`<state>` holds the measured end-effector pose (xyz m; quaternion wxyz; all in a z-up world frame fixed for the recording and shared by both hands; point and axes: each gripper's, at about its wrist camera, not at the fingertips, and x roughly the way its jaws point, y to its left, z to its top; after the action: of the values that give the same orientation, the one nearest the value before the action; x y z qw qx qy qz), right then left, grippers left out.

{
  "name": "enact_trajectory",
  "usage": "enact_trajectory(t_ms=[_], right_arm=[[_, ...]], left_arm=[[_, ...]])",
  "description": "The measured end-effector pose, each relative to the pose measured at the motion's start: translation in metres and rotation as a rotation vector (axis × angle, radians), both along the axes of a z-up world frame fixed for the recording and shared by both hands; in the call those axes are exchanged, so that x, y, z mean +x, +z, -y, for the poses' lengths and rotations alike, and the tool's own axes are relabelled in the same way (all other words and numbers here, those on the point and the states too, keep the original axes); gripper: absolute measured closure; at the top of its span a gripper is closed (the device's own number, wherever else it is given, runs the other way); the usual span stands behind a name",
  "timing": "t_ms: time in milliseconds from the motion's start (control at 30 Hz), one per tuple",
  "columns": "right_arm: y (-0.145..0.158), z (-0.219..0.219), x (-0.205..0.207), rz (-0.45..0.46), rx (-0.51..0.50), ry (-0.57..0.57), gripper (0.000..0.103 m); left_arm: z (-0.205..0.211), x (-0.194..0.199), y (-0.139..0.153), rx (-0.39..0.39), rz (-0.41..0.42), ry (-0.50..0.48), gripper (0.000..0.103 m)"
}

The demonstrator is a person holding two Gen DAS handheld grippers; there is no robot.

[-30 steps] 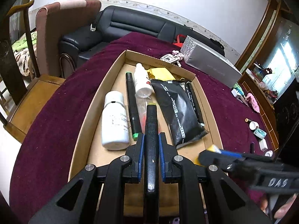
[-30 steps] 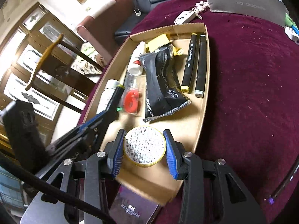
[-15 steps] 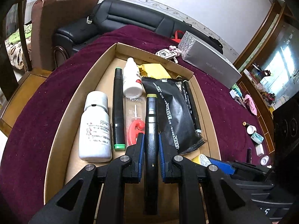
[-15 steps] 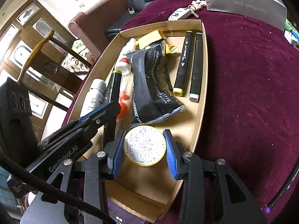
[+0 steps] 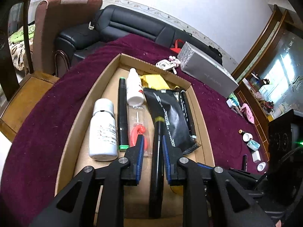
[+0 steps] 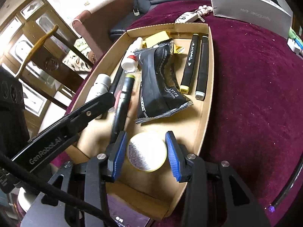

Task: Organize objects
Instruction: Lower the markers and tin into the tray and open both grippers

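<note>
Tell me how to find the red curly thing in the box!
Look in the cardboard tray on the purple tablecloth. Find the big white bottle and the green-tipped marker beside it. Just right of that marker lies a clear packet holding the red hook, in front of the small dropper bottle; it is the only red, curved item there.

**My two hand-held grippers, as they look**

My left hand-held gripper (image 5: 151, 149) has matte black angular arms, blue ribbed pads and silver screws. My right hand-held gripper (image 6: 145, 151) matches it; a black cable crosses beneath. White "GenRobot.AI" lettering marks the left one's side.
</note>
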<state>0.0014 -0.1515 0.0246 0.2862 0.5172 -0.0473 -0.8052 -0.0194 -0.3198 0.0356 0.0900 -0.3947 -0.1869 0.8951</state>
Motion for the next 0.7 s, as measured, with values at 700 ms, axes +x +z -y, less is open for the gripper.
enact_trajectory(t_ms=[700], right_arm=[[0.036, -0.115, 0.057, -0.169, -0.088, -0.247, 0.042]], left_arm=[[-0.099, 0.085, 0.079, -0.317, -0.236, 0.015, 0.040]])
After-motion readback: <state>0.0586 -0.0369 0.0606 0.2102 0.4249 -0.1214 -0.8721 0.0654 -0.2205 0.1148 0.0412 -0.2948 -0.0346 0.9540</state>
